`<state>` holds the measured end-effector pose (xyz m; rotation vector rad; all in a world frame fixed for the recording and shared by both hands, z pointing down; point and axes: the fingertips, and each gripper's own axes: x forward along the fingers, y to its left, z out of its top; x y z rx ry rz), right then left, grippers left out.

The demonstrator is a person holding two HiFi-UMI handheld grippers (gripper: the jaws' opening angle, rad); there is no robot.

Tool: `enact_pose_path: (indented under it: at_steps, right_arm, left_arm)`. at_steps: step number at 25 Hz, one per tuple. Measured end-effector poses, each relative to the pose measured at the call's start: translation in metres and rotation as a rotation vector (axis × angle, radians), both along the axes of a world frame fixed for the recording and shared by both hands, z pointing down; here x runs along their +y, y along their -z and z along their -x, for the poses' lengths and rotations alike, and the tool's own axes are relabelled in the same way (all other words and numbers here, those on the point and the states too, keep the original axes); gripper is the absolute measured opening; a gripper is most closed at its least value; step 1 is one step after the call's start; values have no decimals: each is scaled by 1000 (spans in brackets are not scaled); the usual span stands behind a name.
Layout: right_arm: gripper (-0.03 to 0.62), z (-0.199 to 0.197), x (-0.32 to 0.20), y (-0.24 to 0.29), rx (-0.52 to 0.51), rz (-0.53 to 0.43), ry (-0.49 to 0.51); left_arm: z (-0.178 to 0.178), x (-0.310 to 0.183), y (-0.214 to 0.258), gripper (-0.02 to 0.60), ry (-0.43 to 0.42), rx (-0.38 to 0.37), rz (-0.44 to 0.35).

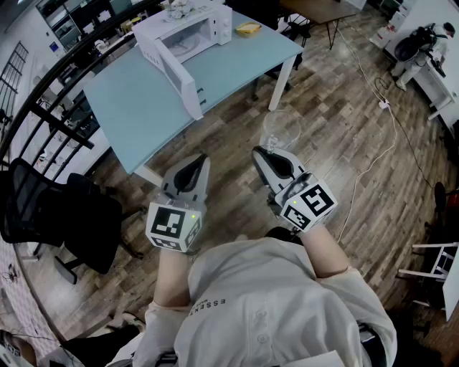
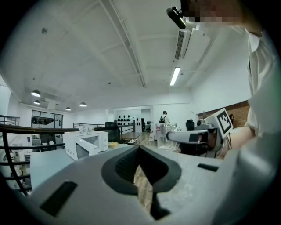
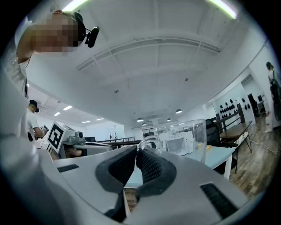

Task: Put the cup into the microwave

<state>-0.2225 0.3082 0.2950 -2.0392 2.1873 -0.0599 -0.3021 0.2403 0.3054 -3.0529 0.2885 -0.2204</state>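
A white microwave (image 1: 192, 30) stands at the far end of the light blue table (image 1: 136, 100), its door (image 1: 176, 75) swung open toward me. My right gripper (image 1: 264, 152) is shut on the handle of a clear glass cup (image 1: 281, 129) and holds it upright in the air over the wood floor, short of the table's near edge. In the right gripper view the pads pinch the handle (image 3: 147, 141) with the cup (image 3: 186, 140) just beyond. My left gripper (image 1: 189, 174) hovers beside it, shut on nothing. The left gripper view shows the microwave (image 2: 85, 145) ahead and the cup (image 2: 166, 135) to the right.
A yellow object (image 1: 248, 29) lies on the table beside the microwave, and small white things (image 1: 179, 8) sit on top of it. A black chair (image 1: 64, 215) and a dark railing (image 1: 43, 107) are to the left. A cable (image 1: 380, 143) runs over the floor at right.
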Motion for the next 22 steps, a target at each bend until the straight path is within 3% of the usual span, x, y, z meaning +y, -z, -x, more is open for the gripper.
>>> enact_pose_path:
  at_steps: [9, 15, 22]
  right_arm:
    - [23, -10, -6, -10, 14, 22, 1]
    - [25, -20, -13, -14, -48, 11, 12]
    - [25, -43, -31, -23, -48, 23, 36]
  left_arm:
    - [-14, -6, -12, 0, -10, -10, 28]
    - [-24, -17, -22, 0, -17, -20, 57]
    - [-45, -32, -35, 0, -10, -22, 71]
